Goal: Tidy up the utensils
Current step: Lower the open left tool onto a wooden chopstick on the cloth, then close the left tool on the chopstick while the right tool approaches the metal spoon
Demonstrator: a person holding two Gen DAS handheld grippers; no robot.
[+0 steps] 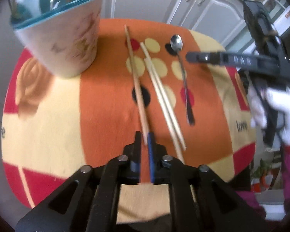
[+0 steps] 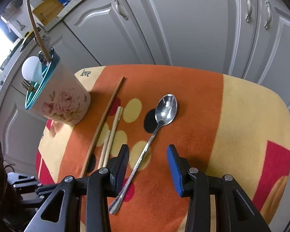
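while hovering low over a round table w/ an orange, cream & red patterned cloth [image 2: 193, 89], left gripper [image 1: 145, 141] w/ fingers nearly together, pinching near end of a dark wooden chopstick [image 1: 137, 89]; chopstick otherwise flat on cloth, pointing away toward cabinets [image 2: 183, 29]. just right of it, pair of pale chopsticks [image 1: 162, 96] side by side, touching each other, flat on cloth. further right, metal spoon [image 2: 160, 123], bowl up, bowl at far end, handle toward cameras. right gripper [image 2: 147, 156] w/ fingers wide apart, above spoon handle, black finger [image 2: 123, 158] left of handle, blue-padded finger [image 2: 174, 166] right of it; contact w/ spoon not seen. seen from left wrist view, right gripper [image 1: 191, 57] reaching in from right, held by white-gloved hand [image 1: 276, 112], tip near spoon bowl. floral holder w/ teal rim [image 2: 60, 104] at far left of cloth, upright, already holding a wooden utensil [image 2: 36, 31], a fork [image 2: 28, 86] & a white rounded item [image 2: 31, 69]. slight motion blur in left view.
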